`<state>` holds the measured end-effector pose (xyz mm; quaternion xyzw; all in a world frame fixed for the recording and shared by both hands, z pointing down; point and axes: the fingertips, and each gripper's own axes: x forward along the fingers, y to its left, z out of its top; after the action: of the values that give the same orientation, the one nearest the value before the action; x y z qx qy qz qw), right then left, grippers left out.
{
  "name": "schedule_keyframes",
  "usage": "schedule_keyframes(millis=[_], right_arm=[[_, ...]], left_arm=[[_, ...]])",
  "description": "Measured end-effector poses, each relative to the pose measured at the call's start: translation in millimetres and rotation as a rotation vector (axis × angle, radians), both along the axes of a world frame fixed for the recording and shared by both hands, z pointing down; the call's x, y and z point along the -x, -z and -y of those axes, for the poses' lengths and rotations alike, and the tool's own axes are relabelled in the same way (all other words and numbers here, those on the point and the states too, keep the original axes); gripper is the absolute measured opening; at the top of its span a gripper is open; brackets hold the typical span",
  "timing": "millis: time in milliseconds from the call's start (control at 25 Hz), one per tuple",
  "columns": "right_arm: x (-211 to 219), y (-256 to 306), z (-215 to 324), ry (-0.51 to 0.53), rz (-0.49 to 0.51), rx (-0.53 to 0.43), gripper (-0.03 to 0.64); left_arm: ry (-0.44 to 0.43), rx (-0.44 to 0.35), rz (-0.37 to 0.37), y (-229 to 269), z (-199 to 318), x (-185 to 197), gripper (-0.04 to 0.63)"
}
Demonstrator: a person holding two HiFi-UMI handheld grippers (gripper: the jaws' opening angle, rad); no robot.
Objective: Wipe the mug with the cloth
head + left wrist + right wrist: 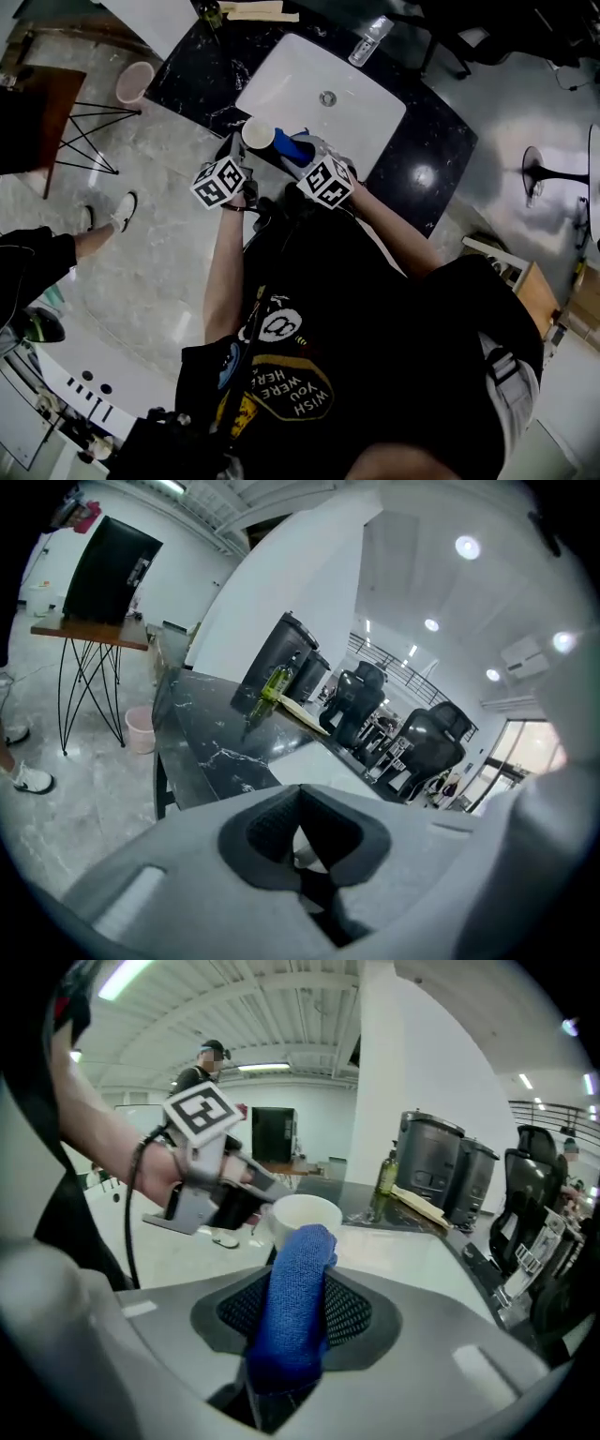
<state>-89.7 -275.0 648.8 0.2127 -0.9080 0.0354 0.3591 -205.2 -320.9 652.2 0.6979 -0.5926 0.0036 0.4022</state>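
A white mug (258,134) is held over the near edge of the black counter (431,169), and my left gripper (246,150) is shut on it. In the right gripper view the mug (302,1215) sits just beyond the cloth, gripped from the left by the left gripper (258,1206). The left gripper view shows only a white sliver of the mug (305,853) between the closed jaws. My right gripper (286,1335) is shut on a rolled blue cloth (298,1288). The cloth (292,147) points at the mug's side and looks to be touching it.
A white sink (356,122) is set into the counter behind the mug. A plastic bottle (370,40) lies at the counter's far edge. A green bottle (385,1174) and dark appliances (431,1171) stand at one end. A pink bin (134,82) and a wooden table (37,112) stand at left.
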Motion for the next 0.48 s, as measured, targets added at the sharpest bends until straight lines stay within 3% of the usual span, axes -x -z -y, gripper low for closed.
schedule_keyframes(millis=[80,120,280,360,480], right_arm=[[-2,9,-11,0.042,0.021,-0.009,0.146],[-10,12,-6,0.012,0.026,-0.020,0.146],[-39,10,66,-0.238,0.012,-0.062,0.146],[-25,-3,86,-0.198,-0.058,-0.095,0.146],[-4,-13,72,-0.073,-0.100,-0.101,0.146]], left_arm=[[0.009,-0.008,-0.009,1,-2,-1,0.003],[0.007,-0.009,-0.010,2,-4,-3,0.003],[-0.006,-0.013,-0.002,5,-6,-6,0.003],[-0.006,-0.019,0.011,6,-5,-6,0.003],[-0.002,-0.025,0.009,7,-7,-6,0.003]])
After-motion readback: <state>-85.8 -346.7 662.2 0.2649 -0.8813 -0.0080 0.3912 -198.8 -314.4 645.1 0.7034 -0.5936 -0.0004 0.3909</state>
